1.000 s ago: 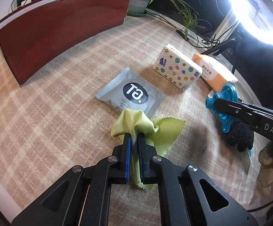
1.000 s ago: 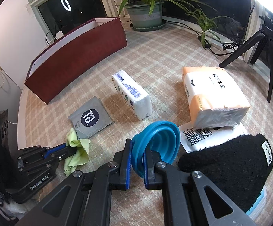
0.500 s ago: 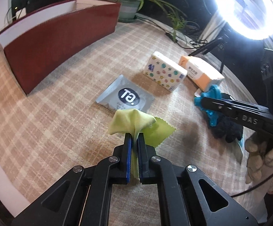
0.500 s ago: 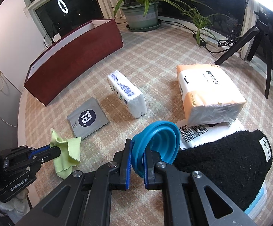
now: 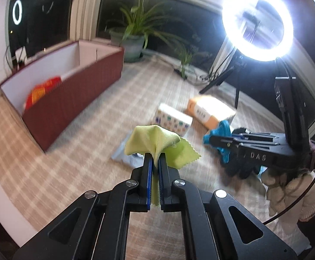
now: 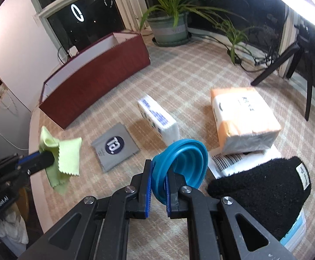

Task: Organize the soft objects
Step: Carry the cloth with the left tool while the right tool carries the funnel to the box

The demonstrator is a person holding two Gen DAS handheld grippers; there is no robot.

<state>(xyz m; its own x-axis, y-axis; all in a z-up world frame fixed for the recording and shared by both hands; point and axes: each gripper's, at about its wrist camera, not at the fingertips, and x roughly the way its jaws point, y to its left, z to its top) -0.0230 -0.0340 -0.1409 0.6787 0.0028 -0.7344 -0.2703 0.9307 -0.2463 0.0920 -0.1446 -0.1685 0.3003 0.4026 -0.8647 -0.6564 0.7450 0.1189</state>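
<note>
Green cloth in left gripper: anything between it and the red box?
Nothing visible. The cloth hangs clamped in the left gripper, off the table; bare tablecloth lies up to the box. The grey packet and tissue packs sit off to the side.

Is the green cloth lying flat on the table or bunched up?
Bunched up and off the table. The green cloth is pinched in the left hand-held gripper, crumpled above the fingers with a corner hanging down.
</note>
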